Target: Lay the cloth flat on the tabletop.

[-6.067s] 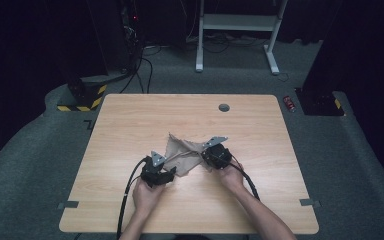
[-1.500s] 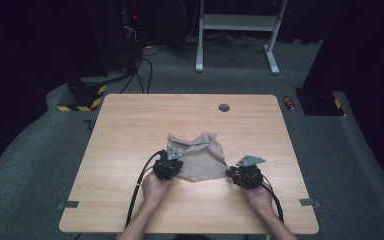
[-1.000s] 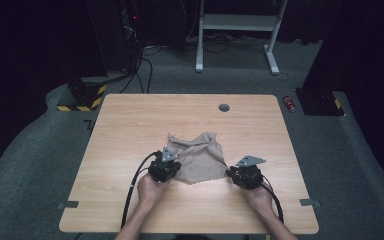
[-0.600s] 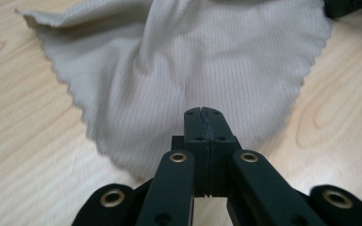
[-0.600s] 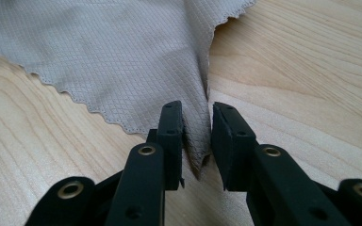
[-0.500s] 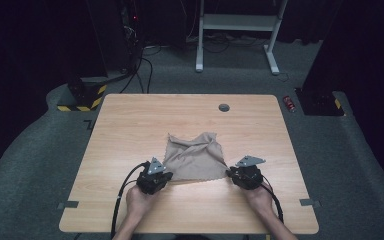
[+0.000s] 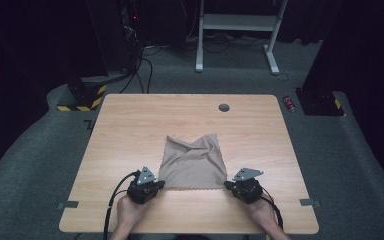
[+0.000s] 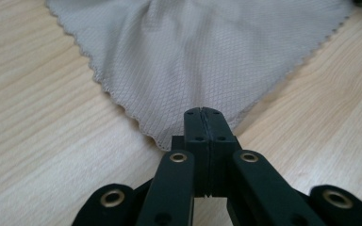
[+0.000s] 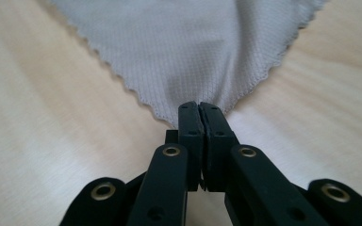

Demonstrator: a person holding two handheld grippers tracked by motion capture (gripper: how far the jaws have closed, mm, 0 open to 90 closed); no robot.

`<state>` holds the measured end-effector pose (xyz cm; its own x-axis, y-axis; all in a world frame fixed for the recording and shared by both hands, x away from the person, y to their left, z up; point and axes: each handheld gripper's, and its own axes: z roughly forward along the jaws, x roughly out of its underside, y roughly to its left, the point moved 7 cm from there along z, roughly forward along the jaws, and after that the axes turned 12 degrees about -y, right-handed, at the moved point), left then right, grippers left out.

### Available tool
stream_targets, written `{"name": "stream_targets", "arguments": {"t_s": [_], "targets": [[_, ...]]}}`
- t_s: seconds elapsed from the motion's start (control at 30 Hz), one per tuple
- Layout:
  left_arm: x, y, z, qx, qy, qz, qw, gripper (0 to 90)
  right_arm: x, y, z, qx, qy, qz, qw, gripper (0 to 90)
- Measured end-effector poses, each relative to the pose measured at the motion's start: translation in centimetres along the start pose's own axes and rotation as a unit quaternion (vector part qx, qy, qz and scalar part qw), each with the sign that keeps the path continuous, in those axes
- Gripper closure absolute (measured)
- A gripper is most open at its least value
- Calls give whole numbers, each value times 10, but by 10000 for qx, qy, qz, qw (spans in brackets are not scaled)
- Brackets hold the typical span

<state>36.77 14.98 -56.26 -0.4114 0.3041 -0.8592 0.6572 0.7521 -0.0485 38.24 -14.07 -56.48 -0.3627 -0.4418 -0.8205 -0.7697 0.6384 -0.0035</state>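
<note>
A tan cloth (image 7: 194, 162) with a scalloped hem lies spread on the wooden table (image 7: 130, 130), its near edge pulled straight between both hands. My left gripper (image 7: 159, 185) is shut on the cloth's near left corner; in the left gripper view the cloth (image 8: 202, 52) fans away from the closed jaws of that gripper (image 8: 202, 112). My right gripper (image 7: 228, 185) is shut on the near right corner, and the cloth (image 9: 193, 47) spreads out from that gripper's (image 9: 199, 106) pressed jaws. The far half of the cloth is still wrinkled.
A round grey grommet (image 7: 224, 107) sits in the table near its far edge. Beyond the table are cables, a white desk frame (image 7: 237, 22) and a yellow-and-black striped block (image 7: 82, 95) on the dark floor. Tape tabs (image 7: 68, 204) mark the table's near corners.
My left gripper has drawn back toward the near edge and leftward with its corner, so the cloth now lies stretched and flatter. The right gripper has stayed about where it was.
</note>
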Motion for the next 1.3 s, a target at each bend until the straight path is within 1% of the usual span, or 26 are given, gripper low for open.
{"name": "stream_targets", "arguments": {"t_s": [0.07,0.13,0.23,0.33,0.37,0.4,0.47,0.53,0.6,0.63,0.7,0.77,0.8,0.9,1.03,1.1,1.13,1.2,1.27,1.3], "targets": [[2,1,-1,16,1,-55,10000,893,2,6,-2,-65,11,-25,10000,864],[2,3,-3,10,-36,-76,10000,877,2,9,-4,-74,-1,-3,10000,820],[-3,5,-4,-124,-180,-91,9997,787,-2,3,-5,-17,-95,56,9999,788],[-11,6,-3,-298,-351,-133,9988,650,-9,-5,-6,31,-250,239,9994,770],[-13,8,-2,-351,-372,-124,9986,614,-11,-7,-6,59,-301,289,9991,767],[-14,9,1,-379,-369,-110,9985,583,-14,-10,-6,98,-332,306,9989,757],[-14,11,7,-479,-315,-98,9983,535,-19,-13,-5,102,-386,380,9985,740],[-11,12,14,-527,-230,-111,9983,508,-24,-16,-6,91,-421,393,9983,705],[-6,13,19,-556,-142,-147,9982,492,-29,-17,-8,1,-526,528,9972,678],[-4,14,21,-608,-142,-128,9980,488,-31,-17,-10,-48,-571,586,9966,676],[-3,14,21,-627,-195,-149,9977,476,-35,-17,-14,3,-623,513,9967,678],[-3,15,21,-663,-213,-163,9974,471,-37,-18,-14,132,-568,362,9976,681],[-3,16,21,-679,-228,-150,9973,465,-36,-19,-12,166,-522,346,9979,682],[-3,17,21,-746,-221,-141,9969,433,-34,-24,-1,237,-366,358,9984,682],[-2,18,22,-831,-201,-218,9961,383,-29,-31,17,272,-221,522,9980,682],[-2,19,22,-862,-175,-213,9959,362,-28,-33,24,301,-168,527,9980,692],[-2,19,22,-867,-167,-211,9959,357,-26,-33,27,334,-123,521,9980,706],[-2,19,22,-872,-167,-217,9958,354,-22,-34,32,405,18,440,9982,776],[-2,19,22,-876,-168,-218,9958,354,-22,-34,33,424,20,357,9985,861],[-2,19,22,-875,-166,-218,9958,353,-23,-34,33,427,6,297,9986,877]]}}
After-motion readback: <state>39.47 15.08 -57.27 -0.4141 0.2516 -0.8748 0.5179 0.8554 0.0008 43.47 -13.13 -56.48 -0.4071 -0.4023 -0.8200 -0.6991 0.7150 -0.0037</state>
